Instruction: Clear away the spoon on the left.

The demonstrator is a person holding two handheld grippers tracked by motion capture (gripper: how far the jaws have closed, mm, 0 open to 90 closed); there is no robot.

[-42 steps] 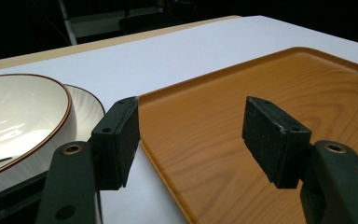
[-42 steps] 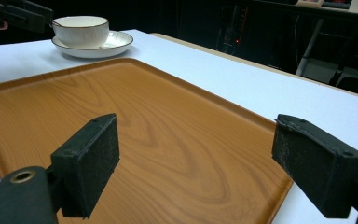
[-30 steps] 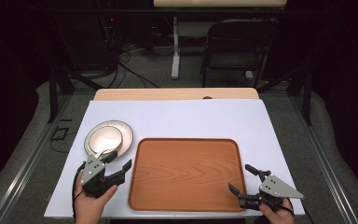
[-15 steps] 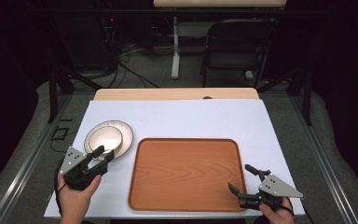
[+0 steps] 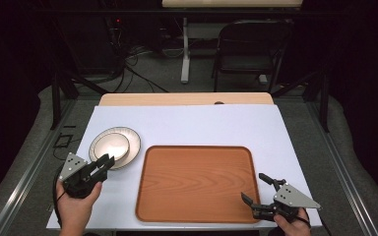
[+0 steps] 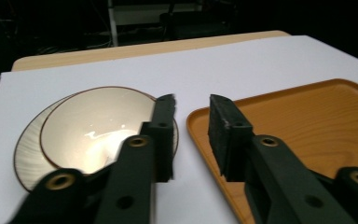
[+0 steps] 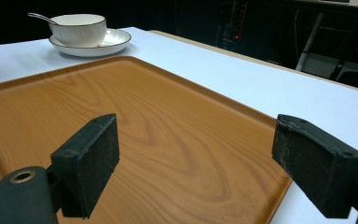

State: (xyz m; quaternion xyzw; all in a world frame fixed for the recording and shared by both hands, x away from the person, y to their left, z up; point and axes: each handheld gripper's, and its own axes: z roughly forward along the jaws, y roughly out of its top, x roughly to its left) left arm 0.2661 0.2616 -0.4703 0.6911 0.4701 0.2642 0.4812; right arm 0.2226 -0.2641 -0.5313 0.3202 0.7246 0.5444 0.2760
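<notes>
left gripper [image 5: 103, 162] jaws closing, narrow gap, nothing held | bowl [image 5: 111, 145] on plate [image 5: 132, 141] just ahead, nearest this hand | right gripper [image 5: 260, 191] jaws wide, over tray [image 5: 197, 177]

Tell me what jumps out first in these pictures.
The big wooden tray lies bare in the middle of the white table. Left of it a cream bowl sits on a plate. The left gripper reaches toward the plate's near edge; its jaws have just been closing with nothing between them. The right gripper is open at the tray's near right corner.
</notes>
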